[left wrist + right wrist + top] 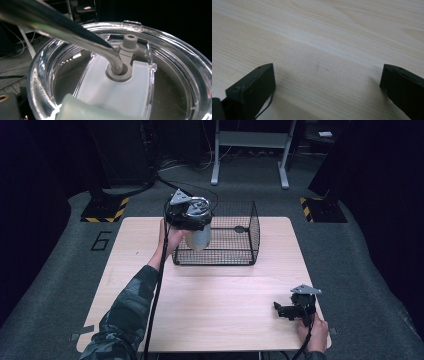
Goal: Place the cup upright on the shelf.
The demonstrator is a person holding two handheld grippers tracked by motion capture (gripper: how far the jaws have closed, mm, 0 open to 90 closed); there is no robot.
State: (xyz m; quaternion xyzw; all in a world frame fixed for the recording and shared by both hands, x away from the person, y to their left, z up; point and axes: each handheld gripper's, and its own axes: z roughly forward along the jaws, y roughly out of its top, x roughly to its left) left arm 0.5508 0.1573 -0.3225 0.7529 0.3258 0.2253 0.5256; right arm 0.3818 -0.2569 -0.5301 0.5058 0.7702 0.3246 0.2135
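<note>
High view is showing the left gripper [192,220] pinching a lidded tumbler [199,236] near upper centre, over the wire basket's [252,227] left rim. Right gripper [292,310], jaws spread, is resting lower right on the surface [220,295]. Clipping that rim could be tipping the tumbler loose.

**A pale table in a dark, carpeted room**

A light wooden table [210,305] with rounded corners stands on a grey carpet floor [360,270]. Its grain runs in long pale bands. The room around it is dim, with black walls or curtains [30,220] on the left and right. On the far side stands a light grey metal frame [250,145] on two legs. Black cables [200,167] lie on the floor near it. Two dark stand bases edged with yellow and black hazard tape [105,210] sit at the far left and far right of the table. A number six [101,241] is marked on the floor left of the table.
</note>
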